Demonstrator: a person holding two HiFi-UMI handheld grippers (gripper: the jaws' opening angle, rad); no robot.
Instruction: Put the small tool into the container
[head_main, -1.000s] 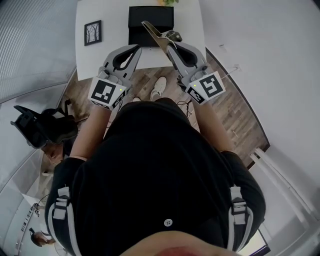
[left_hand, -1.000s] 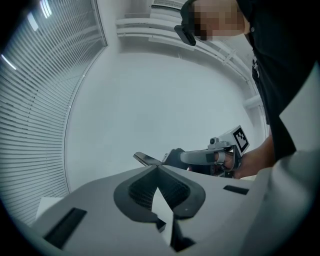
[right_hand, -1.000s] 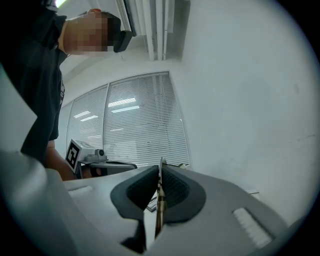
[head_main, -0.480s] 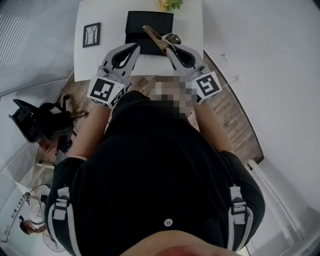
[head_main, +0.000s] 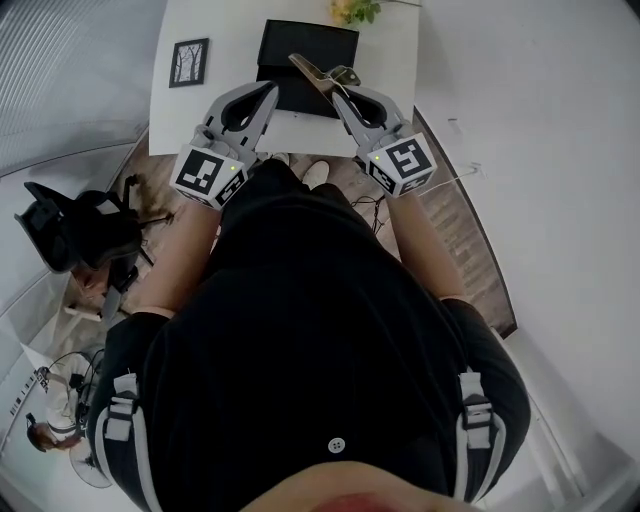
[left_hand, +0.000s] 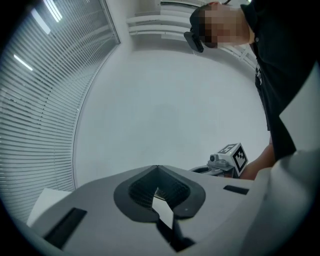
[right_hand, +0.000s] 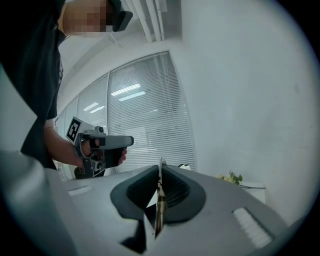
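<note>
Tool: a thin metal piece, pinched edge-on between the pads of my right claw. In the head view its free end shows against the black container. The container stands on the white table, ahead of both claws. My left claw, beside the right, is closed on nothing. Step in hand, as I judge it: carrying the tool to the container. The next move calls for bringing the tip over the container, lowering it, then parting the jaws.

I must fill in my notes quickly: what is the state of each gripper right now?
Left gripper: closed, holding nothing.
Right gripper: closed on the small tool.
</note>
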